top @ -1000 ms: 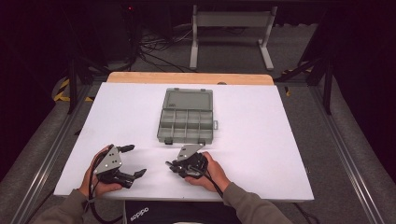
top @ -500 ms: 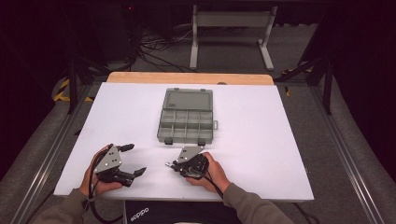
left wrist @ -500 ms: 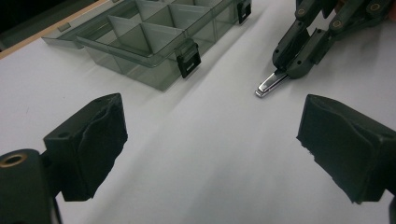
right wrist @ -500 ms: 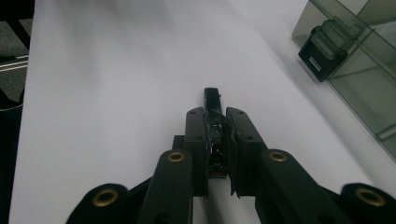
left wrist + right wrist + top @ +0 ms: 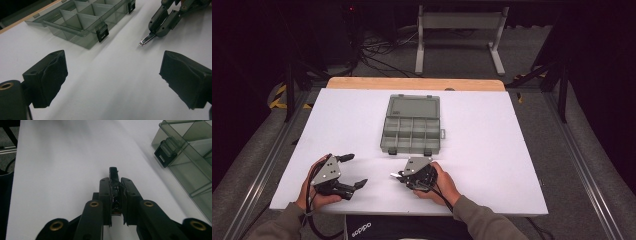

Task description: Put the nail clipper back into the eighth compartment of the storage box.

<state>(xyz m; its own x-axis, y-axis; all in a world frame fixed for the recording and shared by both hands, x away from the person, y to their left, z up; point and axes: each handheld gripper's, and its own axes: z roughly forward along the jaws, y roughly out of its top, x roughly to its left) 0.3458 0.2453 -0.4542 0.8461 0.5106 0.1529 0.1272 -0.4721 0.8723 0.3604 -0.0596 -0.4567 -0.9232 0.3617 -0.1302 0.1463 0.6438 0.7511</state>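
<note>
A grey clear-plastic compartment box (image 5: 412,125) lies open in the middle of the white table (image 5: 492,150), its divided cells bare (image 5: 82,22). To the front left, my left gripper (image 5: 357,170) rests on the table, held by a hand. Its jaws are open, with only table between the pads (image 5: 112,75). My right gripper (image 5: 395,175) lies just in front of the box, pointing left. It is shut on a small thin metal piece (image 5: 147,39) whose tip sticks out past the pads (image 5: 113,172). The box's black latch (image 5: 165,153) is to its right.
A wooden strip (image 5: 412,82) runs along the table's far edge. Behind it stand a metal frame (image 5: 457,30) and loose cables on the dark floor. Bare table lies left and right of the box.
</note>
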